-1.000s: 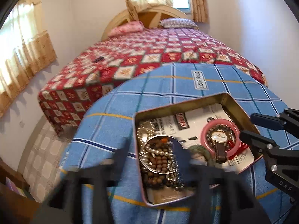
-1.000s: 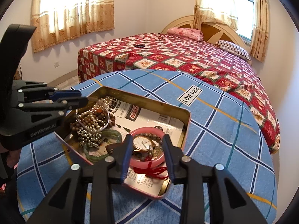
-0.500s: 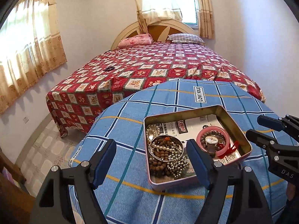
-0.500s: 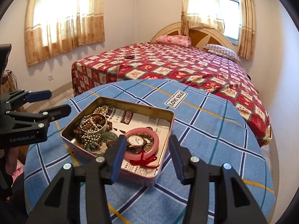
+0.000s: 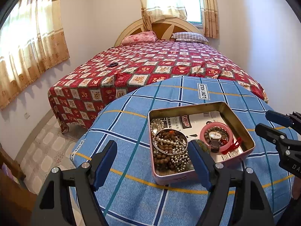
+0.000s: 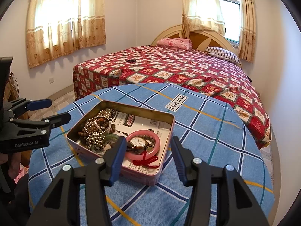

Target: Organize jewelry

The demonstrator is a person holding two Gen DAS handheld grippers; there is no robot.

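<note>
A pink metal tin (image 5: 242, 130) (image 6: 165, 162) sits on a round table with a blue checked cloth (image 5: 131, 128) (image 6: 216, 131). It holds a silver bangle over brown and silver beads (image 5: 169, 145) (image 6: 96, 126), and a pink bangle (image 5: 204, 131) (image 6: 156, 145) around a wristwatch (image 5: 214, 136) (image 6: 138, 142) with a red tassel (image 6: 146, 161). My left gripper (image 5: 152, 150) is open and empty, just short of the tin's near left corner. My right gripper (image 6: 147, 148) is open and empty above the tin's near edge.
A bed with a red patterned cover (image 5: 160, 66) (image 6: 178, 69) stands right behind the table. A small dark object (image 5: 112, 64) (image 6: 131, 60) lies on it. Curtained windows and white walls surround. Tiled floor (image 5: 47, 143) lies left of the table.
Both grippers have pulled back and up from the tin and opened wider. The jewelry lies in the tin as before.
</note>
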